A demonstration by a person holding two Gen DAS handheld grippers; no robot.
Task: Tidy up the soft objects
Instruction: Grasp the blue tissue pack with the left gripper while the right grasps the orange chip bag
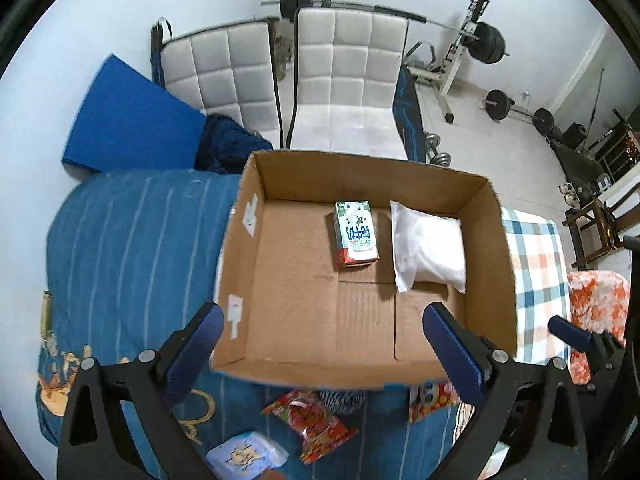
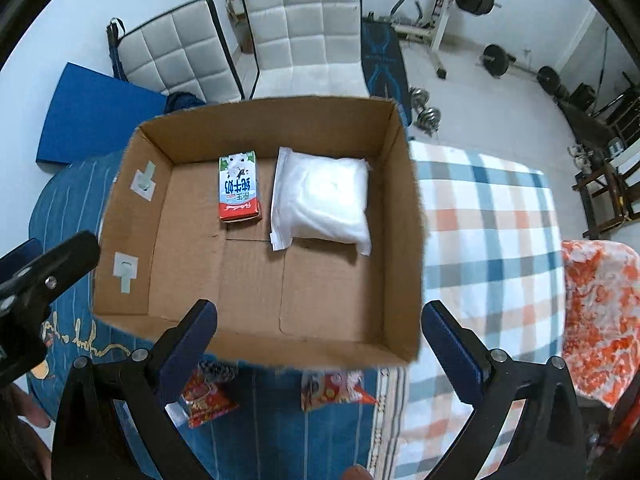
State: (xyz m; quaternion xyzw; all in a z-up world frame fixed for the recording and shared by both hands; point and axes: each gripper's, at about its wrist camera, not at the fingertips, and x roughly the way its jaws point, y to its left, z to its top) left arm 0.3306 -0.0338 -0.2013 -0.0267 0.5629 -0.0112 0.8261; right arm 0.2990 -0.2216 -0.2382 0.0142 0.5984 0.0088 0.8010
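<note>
An open cardboard box (image 1: 240,252) (image 2: 404,216) sits on the bed. Inside it lie a green and white milk carton (image 1: 356,234) (image 2: 238,186) and a white soft pouch (image 1: 428,246) (image 2: 324,200), side by side near the far wall. My left gripper (image 1: 324,336) hangs above the box's near edge, open, with nothing between its fingers. My right gripper (image 2: 320,330) is likewise open and empty over the near edge. On the blue bedspread in front of the box lie a red snack packet (image 1: 316,424) (image 2: 206,398), a colourful candy bag (image 1: 432,398) (image 2: 334,390) and a pale blue tissue pack (image 1: 246,454).
The bed carries a blue striped cover (image 1: 132,240), a checked blanket (image 2: 492,248) and an orange floral cloth (image 2: 600,312). Two white padded chairs (image 1: 348,84) and a blue mat (image 1: 128,120) stand beyond the box. Weight equipment (image 1: 484,44) fills the far right floor.
</note>
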